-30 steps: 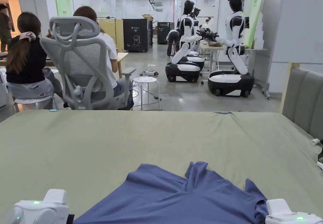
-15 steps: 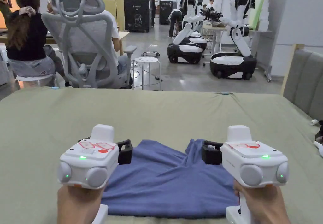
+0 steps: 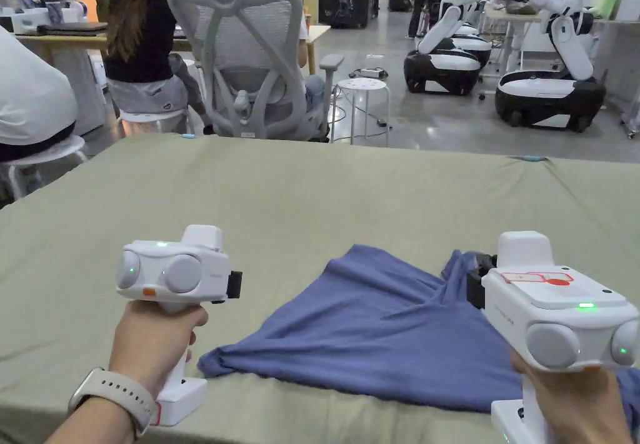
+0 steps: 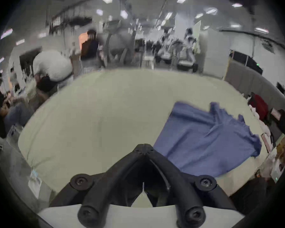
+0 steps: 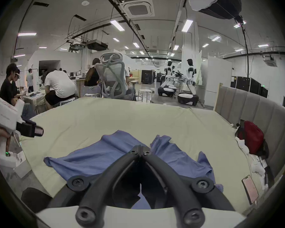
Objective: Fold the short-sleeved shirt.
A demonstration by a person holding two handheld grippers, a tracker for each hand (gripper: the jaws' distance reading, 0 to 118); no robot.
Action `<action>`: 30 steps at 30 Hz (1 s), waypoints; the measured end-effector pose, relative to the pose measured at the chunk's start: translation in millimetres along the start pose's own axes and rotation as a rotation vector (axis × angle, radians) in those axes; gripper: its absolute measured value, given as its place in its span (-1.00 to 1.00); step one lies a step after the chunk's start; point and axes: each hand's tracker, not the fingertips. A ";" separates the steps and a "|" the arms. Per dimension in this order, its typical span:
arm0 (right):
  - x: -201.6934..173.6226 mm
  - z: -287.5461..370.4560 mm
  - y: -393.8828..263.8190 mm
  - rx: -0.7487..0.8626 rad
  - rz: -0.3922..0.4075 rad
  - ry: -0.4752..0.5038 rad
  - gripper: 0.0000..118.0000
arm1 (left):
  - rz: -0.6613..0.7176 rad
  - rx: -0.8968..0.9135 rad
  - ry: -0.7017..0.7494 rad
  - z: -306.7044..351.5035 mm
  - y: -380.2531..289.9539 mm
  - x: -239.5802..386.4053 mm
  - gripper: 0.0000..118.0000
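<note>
Shirt (image 3: 381, 326) first: the blue short-sleeved garment lies rumpled on the green sheet (image 3: 300, 195), near the front edge and toward the person's right, with one corner drawn out to a point on the left and a bunched ridge of cloth rising at the far side. It is not flat, so I judge that folding has not properly begun and that spreading comes first. Over its right part hangs the right gripper (image 5: 141, 147), jaws clenched tip to tip and empty; in its own view the tips sit above the cloth near the raised ridge, and nothing is pinched between them. It looks placed there to take that ridge or the far edge, but it would have to open first. Off the cloth to the left, the left gripper (image 4: 144, 146) is held above bare sheet, its jaws likewise pressed together on nothing; its view is blurred, yet the meeting tips are plain enough. That hand seems posted near the drawn-out left corner, which would be the natural hold for pulling the shirt square. Farther out, a padded headboard (image 5: 253, 103) borders the right side, with a red bag (image 5: 252, 136) and a phone (image 5: 250, 188) beside it, clear of the work. Beyond the far edge sit people on stools and an office chair (image 3: 250, 57).
</note>
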 end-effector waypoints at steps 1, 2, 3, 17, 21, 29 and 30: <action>-3.7 -5.1 0.2 -0.008 0.003 0.009 -1.00 | -0.004 -0.018 0.021 -6.8 -6.6 -7.3 -1.00; -5.9 -8.7 -1.3 -0.017 0.006 0.016 -1.00 | -0.007 -0.062 0.025 -10.1 -12.9 -9.7 -1.00; -7.6 -12.2 -3.0 -0.024 0.008 0.021 -1.00 | 0.008 -0.076 0.006 -15.3 -18.6 -13.5 -1.00; -8.4 -44.5 -19.0 -0.101 0.012 0.043 -1.00 | 0.094 -0.260 -0.075 -85.8 -43.1 -17.3 0.12; 0.1 -48.6 -23.1 -0.122 0.002 0.037 -1.00 | 0.110 -0.296 -0.108 -90.2 -46.5 -21.3 -1.00; 57.4 -73.2 0.7 -0.175 0.025 -0.023 -1.00 | -0.023 -0.126 -0.116 -36.7 -16.1 0.7 -1.00; 71.4 -82.6 7.8 -0.205 0.048 -0.047 -1.00 | -0.028 -0.117 -0.119 -27.6 -14.5 7.8 -1.00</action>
